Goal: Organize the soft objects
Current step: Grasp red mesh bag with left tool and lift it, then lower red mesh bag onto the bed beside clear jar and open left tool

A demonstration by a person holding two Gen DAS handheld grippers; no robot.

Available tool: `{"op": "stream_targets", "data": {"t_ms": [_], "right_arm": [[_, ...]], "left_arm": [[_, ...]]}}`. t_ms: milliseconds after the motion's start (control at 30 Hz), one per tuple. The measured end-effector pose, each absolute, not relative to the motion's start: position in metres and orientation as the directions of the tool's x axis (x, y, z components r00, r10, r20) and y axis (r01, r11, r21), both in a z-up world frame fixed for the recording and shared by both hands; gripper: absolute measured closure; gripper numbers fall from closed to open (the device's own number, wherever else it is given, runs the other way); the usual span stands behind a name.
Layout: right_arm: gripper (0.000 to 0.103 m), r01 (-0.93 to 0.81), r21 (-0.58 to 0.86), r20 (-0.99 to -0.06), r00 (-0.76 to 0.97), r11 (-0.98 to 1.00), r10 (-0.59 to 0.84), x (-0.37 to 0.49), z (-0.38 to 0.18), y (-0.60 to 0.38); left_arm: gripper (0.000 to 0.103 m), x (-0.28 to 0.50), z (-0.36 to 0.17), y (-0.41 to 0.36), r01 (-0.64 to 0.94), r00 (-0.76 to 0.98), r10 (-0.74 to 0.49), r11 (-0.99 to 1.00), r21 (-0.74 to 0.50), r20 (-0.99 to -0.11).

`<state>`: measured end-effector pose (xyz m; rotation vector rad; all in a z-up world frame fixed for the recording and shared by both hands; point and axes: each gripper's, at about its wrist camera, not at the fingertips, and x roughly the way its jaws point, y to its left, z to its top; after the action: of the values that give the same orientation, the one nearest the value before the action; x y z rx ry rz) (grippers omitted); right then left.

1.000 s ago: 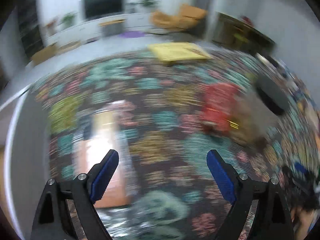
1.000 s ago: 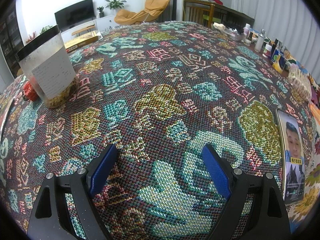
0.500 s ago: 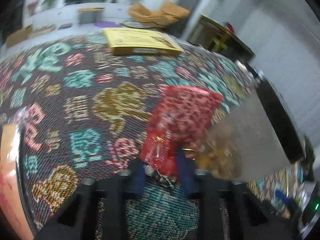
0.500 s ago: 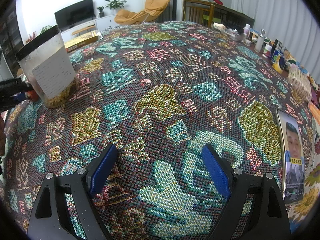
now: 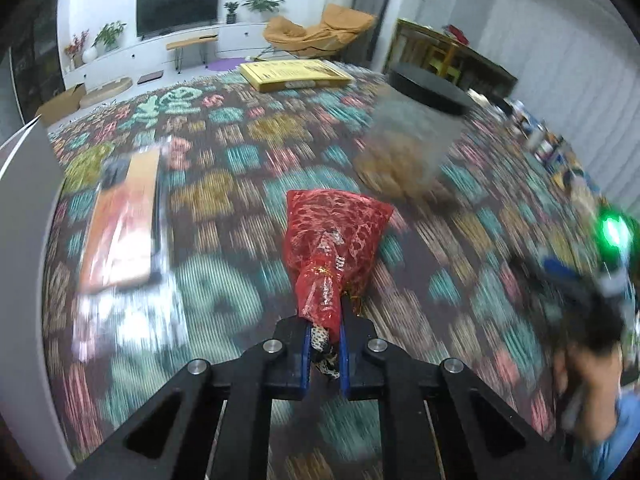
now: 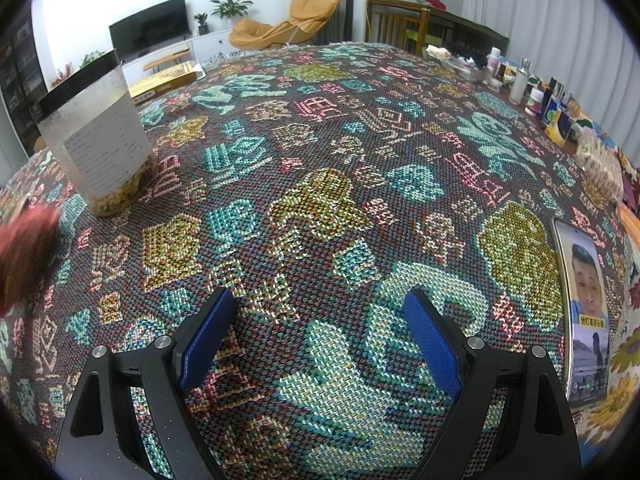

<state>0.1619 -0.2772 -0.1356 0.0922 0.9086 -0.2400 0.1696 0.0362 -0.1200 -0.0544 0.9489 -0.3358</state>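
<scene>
Red lace pouch (image 5: 334, 236) was the soft item in hand. Left wrist view: the left gripper (image 5: 325, 344) had its fingers (image 5: 306, 354) clenched on the gathered, tied neck of the pouch; the body of the pouch fanned out straight ahead of the tips, long axis running along the finger line and away from the camera. Background heavily motion-blurred. Pouch looked lifted off the patterned surface (image 5: 224, 200), though contact could not be ruled out. Lidded clear jar (image 5: 412, 148) stood ahead and to the right, apart from the pouch; orange flat packet (image 5: 120, 228) lay to the left.

Right wrist view: right gripper (image 6: 318, 336) hovered low over the surface, fingers (image 6: 208, 336) spread wide, grasping nothing. Pouch appeared as a red blur (image 6: 24, 252) at the far left edge, near the jar (image 6: 96, 140), well apart from the right fingers. Phone (image 6: 586, 312) lay to the right. Judgement: left hand nearer; placement is its job.
</scene>
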Motion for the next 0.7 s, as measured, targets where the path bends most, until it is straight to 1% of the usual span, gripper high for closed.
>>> {"op": "stream_targets", "data": {"t_ms": [67,133,233,367,433,500,533,567,600,633,700], "right_arm": [[0.015,0.244,0.006,-0.785,0.602,0.97,-0.146,0.16,-0.135,-0.28],[0.015,0.26,0.075,-0.757,0.643,0.963,-0.115,0.149,-0.129,-0.289],[0.015,0.319,0.112,-0.709,0.689,0.941,-0.149,0.12,-0.12,-0.304],[0.015,0.379,0.133,-0.642,0.737,0.916,-0.212,0.076,-0.109,-0.32],[0.015,0.406,0.144,-0.616,0.751,0.903,-0.239,0.059,-0.106,-0.327],[0.015,0.402,0.163,-0.614,0.756,0.901,-0.227,0.056,-0.108,-0.332],[0.015,0.394,0.169,-0.616,0.757,0.904,-0.215,0.056,-0.109,-0.332],[0.015,0.388,0.169,-0.619,0.757,0.906,-0.209,0.057,-0.11,-0.332],[0.015,0.383,0.17,-0.62,0.758,0.908,-0.204,0.056,-0.11,-0.331],[0.015,0.379,0.173,-0.617,0.761,0.909,-0.2,0.056,-0.11,-0.33],[0.015,0.376,0.188,-0.61,0.769,0.907,-0.192,0.054,-0.111,-0.331]], "left_arm": [[0.093,0.145,-0.115,0.029,0.277,0.524,-0.341,0.935,-0.223,-0.781],[0.093,0.128,-0.106,0.011,0.311,0.523,-0.389,0.915,-0.255,-0.758],[0.093,0.123,-0.093,-0.023,0.368,0.519,-0.447,0.886,-0.281,-0.728],[0.093,0.144,-0.084,-0.08,0.42,0.517,-0.493,0.858,-0.295,-0.7],[0.092,0.162,-0.08,-0.112,0.433,0.542,-0.49,0.859,-0.273,-0.683],[0.085,0.181,-0.081,-0.142,0.421,0.598,-0.439,0.884,-0.203,-0.67],[0.061,0.188,-0.085,-0.151,0.414,0.608,-0.416,0.893,-0.177,-0.676],[0.027,0.194,-0.091,-0.159,0.405,0.606,-0.388,0.902,-0.151,-0.694],[0.016,0.196,-0.099,-0.164,0.391,0.603,-0.35,0.913,-0.116,-0.717],[0.011,0.193,-0.104,-0.163,0.381,0.607,-0.318,0.921,-0.085,-0.728],[0.011,0.182,-0.113,-0.152,0.381,0.607,-0.279,0.924,-0.035,-0.744]]}}
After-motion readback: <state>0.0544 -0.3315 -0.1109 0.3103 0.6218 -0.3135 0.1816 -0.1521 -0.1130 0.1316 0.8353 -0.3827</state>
